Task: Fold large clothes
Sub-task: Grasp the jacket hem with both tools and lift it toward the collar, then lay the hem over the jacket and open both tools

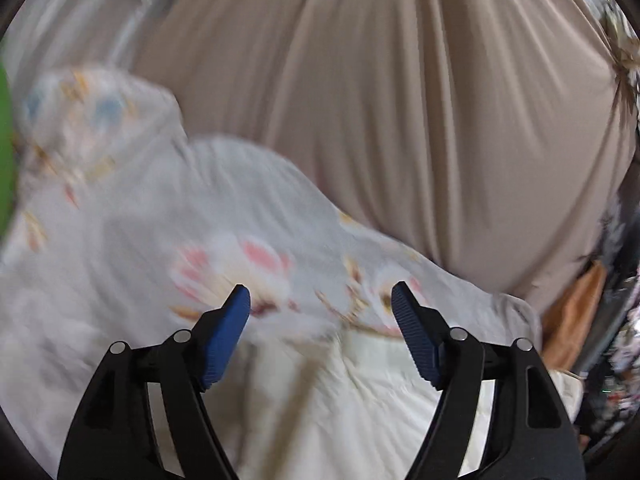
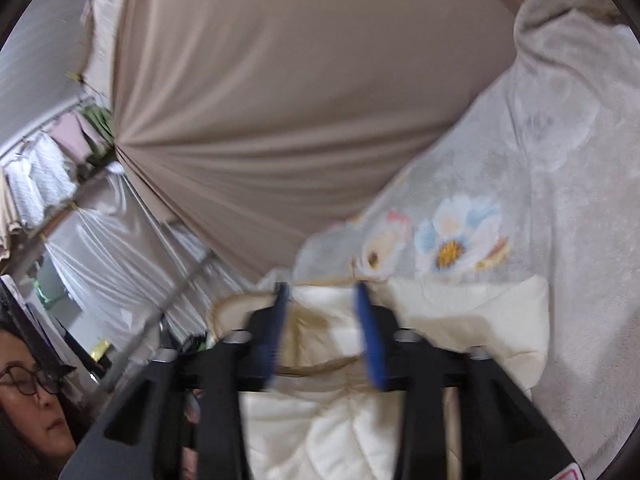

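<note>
Folding underway: our right gripper (image 2: 322, 292) pinches the floral blanket (image 2: 520, 240) edge; our left gripper (image 1: 320, 304) hangs released and next needs a matching edge.

A taut beige sheet (image 1: 420, 100) fills the upper part of both wrist views, its creases fanning from a gathered corner (image 2: 118, 148); beyond that corner hang pale, glossy white curtains (image 2: 108, 248) and a rail of light garments (image 2: 36, 184); a thin metal pole (image 2: 176, 248) slants across them; a woman's face with round dark glasses (image 2: 28, 392) sits at the lower left edge; in the left view an orange bag (image 1: 576, 312) shows at the right, and a blurred green strip (image 1: 5, 148) at the far left.
</note>
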The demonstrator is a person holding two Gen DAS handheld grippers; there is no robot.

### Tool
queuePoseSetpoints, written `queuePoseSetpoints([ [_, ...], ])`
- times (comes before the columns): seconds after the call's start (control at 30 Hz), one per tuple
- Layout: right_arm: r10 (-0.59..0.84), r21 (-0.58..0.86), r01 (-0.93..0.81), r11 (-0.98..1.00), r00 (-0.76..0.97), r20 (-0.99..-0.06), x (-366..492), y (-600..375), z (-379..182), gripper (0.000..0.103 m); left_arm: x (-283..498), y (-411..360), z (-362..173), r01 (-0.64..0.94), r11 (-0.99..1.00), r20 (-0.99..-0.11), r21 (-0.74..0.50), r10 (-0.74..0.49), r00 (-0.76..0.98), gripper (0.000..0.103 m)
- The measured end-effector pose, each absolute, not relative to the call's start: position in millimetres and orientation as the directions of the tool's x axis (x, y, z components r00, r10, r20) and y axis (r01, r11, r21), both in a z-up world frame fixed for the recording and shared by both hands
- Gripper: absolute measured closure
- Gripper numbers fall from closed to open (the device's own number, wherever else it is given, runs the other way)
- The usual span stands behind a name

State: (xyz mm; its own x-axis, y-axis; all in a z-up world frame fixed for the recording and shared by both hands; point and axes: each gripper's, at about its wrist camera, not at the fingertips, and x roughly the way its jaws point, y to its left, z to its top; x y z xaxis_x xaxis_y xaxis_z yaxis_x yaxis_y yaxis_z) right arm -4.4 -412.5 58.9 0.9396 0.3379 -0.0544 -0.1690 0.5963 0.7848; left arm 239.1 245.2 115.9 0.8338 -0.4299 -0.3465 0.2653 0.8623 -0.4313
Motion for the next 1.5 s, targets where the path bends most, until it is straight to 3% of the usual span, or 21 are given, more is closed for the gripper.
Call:
queuePoseSetpoints([
  [0.03,0.297,0.773,-0.173,0.611,0.955,-0.021,-18,-415,63,0.033,237,244,118,0.258,0.880,-0.365,-0.400,-0.411,0.836,0.032],
  [0.1,0.256,0.759,-0.172,0.628,0.967,0.008,-37,-418,71,0.032,240,233,111,0.282,0.882,-0.424,-0.377,-0.435,0.794,0.032],
  [0.27,0.062,0.570,0.103,0.815,0.963,-0.262,-48,-390,86,0.029,271,186,67,0.367,0.835,-0.594,-0.411,-0.550,0.587,0.028],
  [0.4,0.097,0.512,0.123,0.850,0.919,-0.382,-28,-364,77,0.024,298,151,28,0.339,0.850,-0.694,-0.404,-0.526,0.493,0.027],
  [0.5,0.126,0.458,0.101,0.883,0.890,-0.439,-2,-347,66,0.017,304,142,8,0.302,0.848,-0.712,-0.436,-0.530,0.460,0.028],
  [0.53,0.127,0.441,0.104,0.892,0.876,-0.465,6,-344,61,0.017,303,140,8,0.296,0.854,-0.713,-0.427,-0.520,0.470,0.033],
  [0.57,0.117,0.413,0.123,0.902,0.852,-0.510,20,-340,53,0.021,301,139,10,0.305,0.857,-0.712,-0.414,-0.514,0.478,0.051],
  [0.6,0.100,0.384,0.147,0.912,0.827,-0.554,31,-339,44,0.031,298,138,15,0.321,0.858,-0.705,-0.402,-0.513,0.490,0.063],
  [0.63,0.081,0.342,0.167,0.925,0.792,-0.605,45,-335,39,0.069,295,139,22,0.332,0.859,-0.695,-0.390,-0.511,0.506,0.085],
  [0.67,0.060,0.303,0.178,0.936,0.769,-0.637,53,-333,38,0.093,291,141,30,0.335,0.862,-0.680,-0.381,-0.507,0.530,0.090],
  [0.73,0.008,0.269,0.179,0.946,0.820,-0.572,49,-329,57,0.094,278,153,59,0.357,0.850,-0.607,-0.387,-0.526,0.596,0.092],
  [0.8,0.042,0.323,0.095,0.942,0.919,-0.391,24,-328,94,0.094,260,166,89,0.398,0.818,-0.515,-0.415,-0.572,0.638,0.092],
  [0.87,0.042,0.332,0.035,0.943,0.975,-0.220,-2,-325,121,0.094,245,173,109,0.401,0.831,-0.444,-0.386,-0.548,0.709,0.092],
  [0.9,0.020,0.324,0.040,0.945,0.984,-0.179,-7,-326,126,0.094,242,175,114,0.391,0.851,-0.412,-0.350,-0.515,0.751,0.092],
  [0.97,-0.017,0.339,0.101,0.935,0.970,-0.241,8,-341,112,0.095,256,169,105,0.382,0.863,-0.448,-0.331,-0.500,0.741,0.091],
  [1.03,-0.039,0.365,0.199,0.909,0.914,-0.403,43,-361,72,0.095,287,156,70,0.341,0.869,-0.562,-0.359,-0.493,0.664,0.091],
  [1.13,-0.073,0.313,0.338,0.887,0.774,-0.628,88,-371,1,0.094,320,135,9,0.280,0.919,-0.700,-0.277,-0.393,0.596,0.090],
  [1.23,-0.064,0.306,0.360,0.881,0.733,-0.677,97,-371,-17,0.093,327,137,-9,0.273,0.919,-0.704,-0.284,-0.393,0.592,0.087],
  [1.5,-0.071,0.293,0.380,0.877,0.707,-0.703,103,-371,-21,0.088,323,116,-18,0.265,0.957,-0.700,-0.119,-0.270,0.662,0.079],
])
